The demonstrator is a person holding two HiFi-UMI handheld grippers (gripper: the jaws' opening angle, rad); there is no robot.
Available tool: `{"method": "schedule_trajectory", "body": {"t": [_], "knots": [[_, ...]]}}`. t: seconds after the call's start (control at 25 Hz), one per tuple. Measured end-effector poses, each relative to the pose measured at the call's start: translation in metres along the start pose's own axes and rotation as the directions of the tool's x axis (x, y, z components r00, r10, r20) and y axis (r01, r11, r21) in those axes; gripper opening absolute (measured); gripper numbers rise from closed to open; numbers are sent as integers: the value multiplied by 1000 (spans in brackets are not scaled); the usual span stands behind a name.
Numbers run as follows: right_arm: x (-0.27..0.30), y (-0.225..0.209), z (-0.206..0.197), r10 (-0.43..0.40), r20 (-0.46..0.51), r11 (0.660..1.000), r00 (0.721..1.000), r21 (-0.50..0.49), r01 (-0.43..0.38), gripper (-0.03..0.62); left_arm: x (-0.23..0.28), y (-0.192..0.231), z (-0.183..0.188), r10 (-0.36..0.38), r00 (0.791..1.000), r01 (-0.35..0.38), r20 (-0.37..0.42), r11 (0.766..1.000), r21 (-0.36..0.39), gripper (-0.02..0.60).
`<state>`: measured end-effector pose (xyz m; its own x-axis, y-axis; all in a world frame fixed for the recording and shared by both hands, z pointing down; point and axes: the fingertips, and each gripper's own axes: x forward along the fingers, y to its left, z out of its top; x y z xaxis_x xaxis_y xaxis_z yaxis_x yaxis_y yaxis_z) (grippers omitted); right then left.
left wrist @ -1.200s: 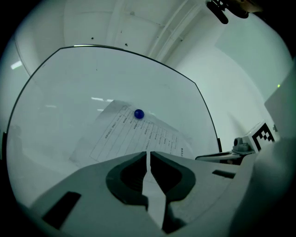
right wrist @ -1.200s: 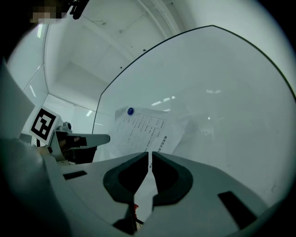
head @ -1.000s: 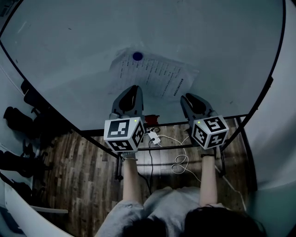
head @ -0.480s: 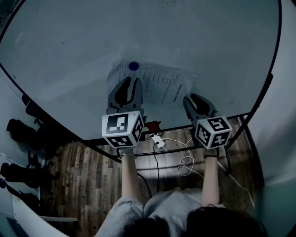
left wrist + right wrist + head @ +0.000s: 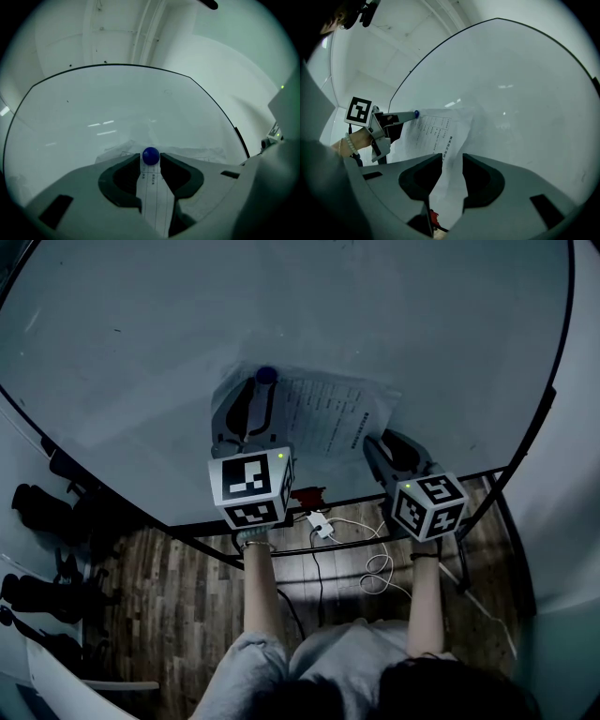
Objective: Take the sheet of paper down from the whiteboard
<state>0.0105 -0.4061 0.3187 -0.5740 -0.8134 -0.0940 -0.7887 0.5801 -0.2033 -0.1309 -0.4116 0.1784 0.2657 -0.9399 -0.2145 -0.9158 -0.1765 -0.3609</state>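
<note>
A printed sheet of paper (image 5: 328, 413) hangs on the whiteboard (image 5: 141, 343), pinned by a round blue magnet (image 5: 266, 375) at its top left. My left gripper (image 5: 255, 395) points at the board over the sheet's left side. Its jaws have just been opening, and the blue magnet (image 5: 150, 155) now sits between the fingertips of the left gripper (image 5: 150, 160), the paper (image 5: 154, 201) showing in the gap. My right gripper (image 5: 375, 440) is at the sheet's lower right. Its jaws have just been opening too, and in the gap of the right gripper (image 5: 452, 161) a strip of the paper (image 5: 436, 131) shows.
The board's dark frame (image 5: 553, 409) curves round the right and bottom. A small red object (image 5: 307, 495) lies on the bottom rail. White cables and an adapter (image 5: 319, 521) lie on the wooden floor below. Dark chairs (image 5: 37, 488) stand at the left.
My left gripper has climbed the paper to the blue magnet and its jaws have parted. The right gripper has stayed at the sheet's lower right.
</note>
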Motion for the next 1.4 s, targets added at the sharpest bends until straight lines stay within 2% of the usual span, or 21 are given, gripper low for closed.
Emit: {"method": "schedule_trajectory", "body": {"t": [0.44,0.68,1.04,1.4], "knots": [[11,10,4,72,32,997,997,29,-73,110,7,-8,8,15,1000,-15,0,996,87,112],[14,12,4,86,30,996,996,26,-87,31,8,-6,7,54,998,-56,23,993,107,112],[9,15,2,92,20,996,996,15,-92,2,9,-7,8,64,997,-67,30,992,105,112],[11,36,-15,162,-49,987,986,10,-162,2,6,-3,10,69,997,-72,30,994,84,112]]}}
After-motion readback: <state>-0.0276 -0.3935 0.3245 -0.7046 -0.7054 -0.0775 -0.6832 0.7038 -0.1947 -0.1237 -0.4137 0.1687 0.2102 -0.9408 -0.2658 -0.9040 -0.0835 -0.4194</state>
